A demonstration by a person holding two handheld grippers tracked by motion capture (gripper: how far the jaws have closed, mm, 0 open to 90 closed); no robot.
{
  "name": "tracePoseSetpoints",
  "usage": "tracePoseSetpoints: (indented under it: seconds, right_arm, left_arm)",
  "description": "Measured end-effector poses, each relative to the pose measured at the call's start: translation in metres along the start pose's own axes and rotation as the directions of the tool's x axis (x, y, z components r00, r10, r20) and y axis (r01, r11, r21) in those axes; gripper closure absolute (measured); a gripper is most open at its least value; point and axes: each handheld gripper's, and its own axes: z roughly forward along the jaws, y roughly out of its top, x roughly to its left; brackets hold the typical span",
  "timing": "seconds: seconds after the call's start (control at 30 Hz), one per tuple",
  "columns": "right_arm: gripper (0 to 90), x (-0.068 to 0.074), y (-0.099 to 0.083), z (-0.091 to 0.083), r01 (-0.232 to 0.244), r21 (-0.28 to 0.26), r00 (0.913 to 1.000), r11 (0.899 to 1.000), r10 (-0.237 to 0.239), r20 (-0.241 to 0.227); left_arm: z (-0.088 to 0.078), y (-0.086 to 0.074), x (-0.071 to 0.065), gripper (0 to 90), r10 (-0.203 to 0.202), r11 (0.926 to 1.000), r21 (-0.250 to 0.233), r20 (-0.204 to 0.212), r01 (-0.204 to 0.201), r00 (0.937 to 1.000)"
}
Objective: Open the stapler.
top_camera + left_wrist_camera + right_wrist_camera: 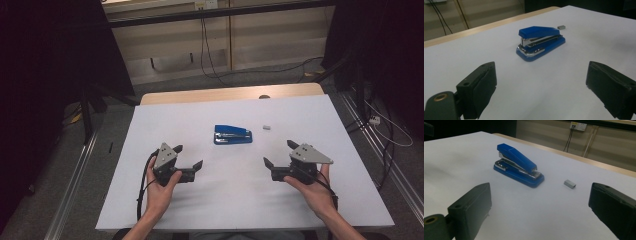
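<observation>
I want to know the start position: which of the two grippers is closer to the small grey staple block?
The right gripper: the staple block lies right of the blue stapler, on that gripper's side; the left gripper is farther off.

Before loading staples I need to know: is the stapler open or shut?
Shut: the stapler has its blue top down over the base, upright on the table.
</observation>
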Motion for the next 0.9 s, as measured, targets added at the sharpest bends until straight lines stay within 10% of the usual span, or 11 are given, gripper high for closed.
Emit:
tracePoseSetpoints:
  seconds: [0.63,0.9]
  right_arm:
    - [9.5,0.013,0.016,0.045,-0.026,0.024,0.9925,0.999,0.029,-0.119]
    - [7.0,0.021,0.026,0.08,-0.005,0.056,0.9907,0.998,0.013,-0.136]
  left_arm:
    - [0.031,0.036,-0.01,4.7,0.045,0.9975,-0.057,0.061,-0.041,0.9971]
    - [0.054,0.041,0.007,5.0,0.023,0.9988,-0.044,0.037,-0.021,0.9991]
